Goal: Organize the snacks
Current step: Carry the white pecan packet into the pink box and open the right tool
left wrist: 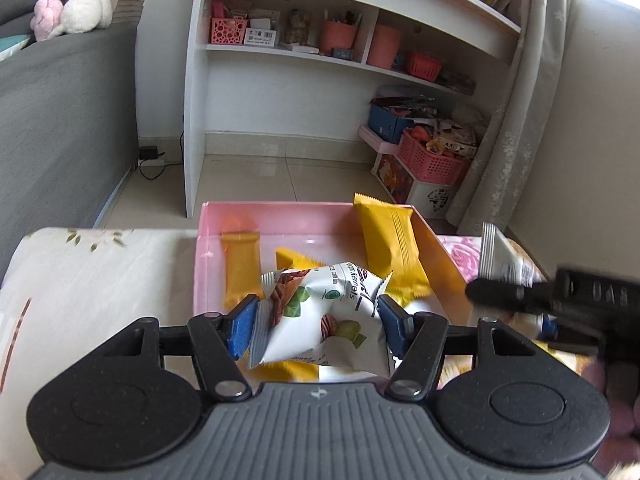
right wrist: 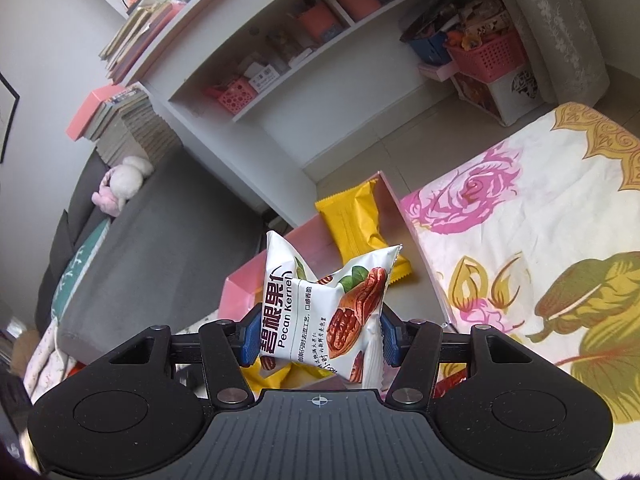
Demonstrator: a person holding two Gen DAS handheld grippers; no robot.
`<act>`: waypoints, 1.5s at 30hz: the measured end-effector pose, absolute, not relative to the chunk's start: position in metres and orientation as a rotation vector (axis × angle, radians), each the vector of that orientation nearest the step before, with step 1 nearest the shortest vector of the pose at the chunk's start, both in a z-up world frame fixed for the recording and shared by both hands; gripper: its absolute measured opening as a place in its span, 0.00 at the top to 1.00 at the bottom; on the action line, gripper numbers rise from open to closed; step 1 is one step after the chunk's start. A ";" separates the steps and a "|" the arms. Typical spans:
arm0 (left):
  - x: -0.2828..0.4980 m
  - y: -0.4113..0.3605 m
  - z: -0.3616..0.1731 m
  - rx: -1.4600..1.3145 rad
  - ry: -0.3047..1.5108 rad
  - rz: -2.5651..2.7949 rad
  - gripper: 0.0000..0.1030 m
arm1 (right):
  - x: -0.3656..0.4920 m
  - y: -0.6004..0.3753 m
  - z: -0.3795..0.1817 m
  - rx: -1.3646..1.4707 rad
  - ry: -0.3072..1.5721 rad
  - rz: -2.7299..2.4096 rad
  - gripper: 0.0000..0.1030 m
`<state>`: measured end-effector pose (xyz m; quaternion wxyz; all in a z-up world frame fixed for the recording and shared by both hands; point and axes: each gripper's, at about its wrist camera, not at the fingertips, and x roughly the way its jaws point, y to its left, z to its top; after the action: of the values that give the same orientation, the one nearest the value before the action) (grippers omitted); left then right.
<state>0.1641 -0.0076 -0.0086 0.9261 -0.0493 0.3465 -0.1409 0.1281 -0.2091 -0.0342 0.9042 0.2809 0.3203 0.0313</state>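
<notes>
Because both of your tongs are squeezing puffy bags by their soft sides, either bag could slide out if you shake or tip too fast. Your left tongs (left wrist: 316, 320) are clamped on a white nut bag (left wrist: 320, 316), and it hangs low over the near part of the pink box (left wrist: 280, 222). That bag lies flat, with its long side running from near to far, and its crimped end points away from you and a bit left. If you let go now, it should land on the yellow packets (left wrist: 240, 268) inside, but it may lie crooked on the pile.

Your right tongs (right wrist: 314, 336) are clamped on a pecan bag (right wrist: 320, 312). It stands tall, long side up and down, top end pointing up. It is crumpled in the middle, so the hold may be weak.

Farther off, one tall yellow packet (left wrist: 390, 244) leans on the box's right wall. A bump could knock it over the edge onto the flowery cloth (right wrist: 520, 220).
</notes>
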 end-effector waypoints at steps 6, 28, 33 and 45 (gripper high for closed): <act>0.188 -0.022 -0.018 -0.091 0.700 -0.271 0.42 | 0.136 -0.215 -0.046 0.580 0.664 0.058 0.46; 0.225 -0.043 -0.033 -0.119 0.694 -0.184 0.29 | 0.139 -0.227 -0.055 0.612 0.617 0.080 0.24; 0.223 -0.043 -0.028 -0.106 0.687 -0.204 0.24 | 0.138 -0.236 -0.052 0.646 0.609 0.071 0.25; 0.198 -0.025 -0.013 -0.090 0.688 -0.199 0.12 | 0.123 -0.232 -0.033 0.604 0.607 0.059 0.19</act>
<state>0.1982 -0.0254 -0.0134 0.9356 -0.0440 0.3365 -0.0976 0.1231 -0.2324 -0.0326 0.9093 0.2927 0.2943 0.0285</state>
